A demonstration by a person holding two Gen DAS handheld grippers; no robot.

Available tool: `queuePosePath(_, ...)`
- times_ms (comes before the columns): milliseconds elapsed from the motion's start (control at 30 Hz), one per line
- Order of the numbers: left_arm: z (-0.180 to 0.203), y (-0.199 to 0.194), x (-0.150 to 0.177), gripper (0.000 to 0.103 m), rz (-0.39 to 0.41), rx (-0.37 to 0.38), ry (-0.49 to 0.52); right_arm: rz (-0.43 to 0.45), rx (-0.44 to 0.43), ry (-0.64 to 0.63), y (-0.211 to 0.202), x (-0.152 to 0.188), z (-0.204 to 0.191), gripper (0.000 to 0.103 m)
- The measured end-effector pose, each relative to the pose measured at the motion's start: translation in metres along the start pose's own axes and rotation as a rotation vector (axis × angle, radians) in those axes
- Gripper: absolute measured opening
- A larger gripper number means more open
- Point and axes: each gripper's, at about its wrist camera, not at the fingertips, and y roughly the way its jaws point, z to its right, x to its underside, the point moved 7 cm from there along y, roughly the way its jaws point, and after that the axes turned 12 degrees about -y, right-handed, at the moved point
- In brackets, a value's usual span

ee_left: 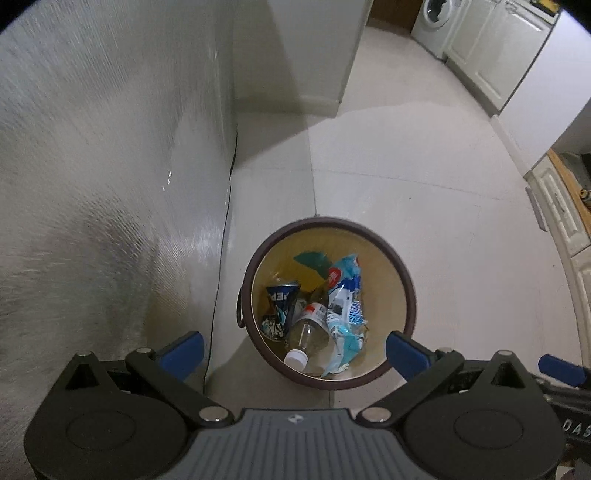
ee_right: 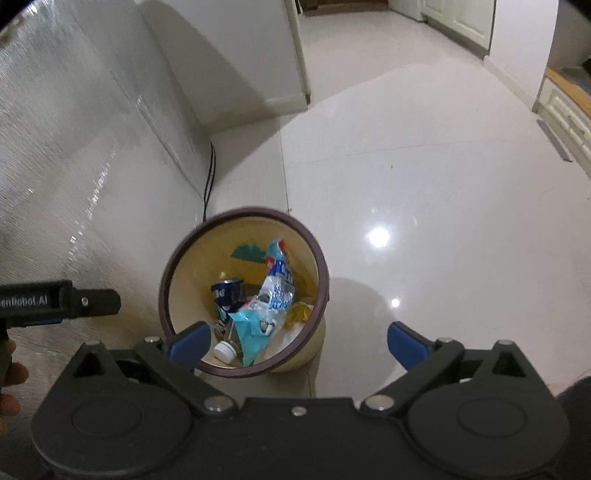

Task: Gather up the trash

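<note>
A round beige bin with a dark brown rim stands on the floor beside the wall. Inside lie a crushed blue can, a clear plastic bottle with a white cap, and blue-white snack wrappers. My left gripper is open and empty, held above the bin. My right gripper is open and empty above the bin's right side; its blue fingertip shows at the left view's right edge. The left gripper's body shows at the right wrist view's left edge.
A textured silver wall panel rises on the left, with a black cable along its base. A white pillar stands behind. Glossy tiled floor spreads right. A washing machine and cream cabinets line the far right.
</note>
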Motion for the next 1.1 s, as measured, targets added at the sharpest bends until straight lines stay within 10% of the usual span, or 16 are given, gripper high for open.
queuePosePath(1100, 0.006, -0.350, 0.071, 0.103, 0.439, 0.057, 0.097, 0.417, 0.041, -0.046, -0.331, 0.013, -0.052, 0.103)
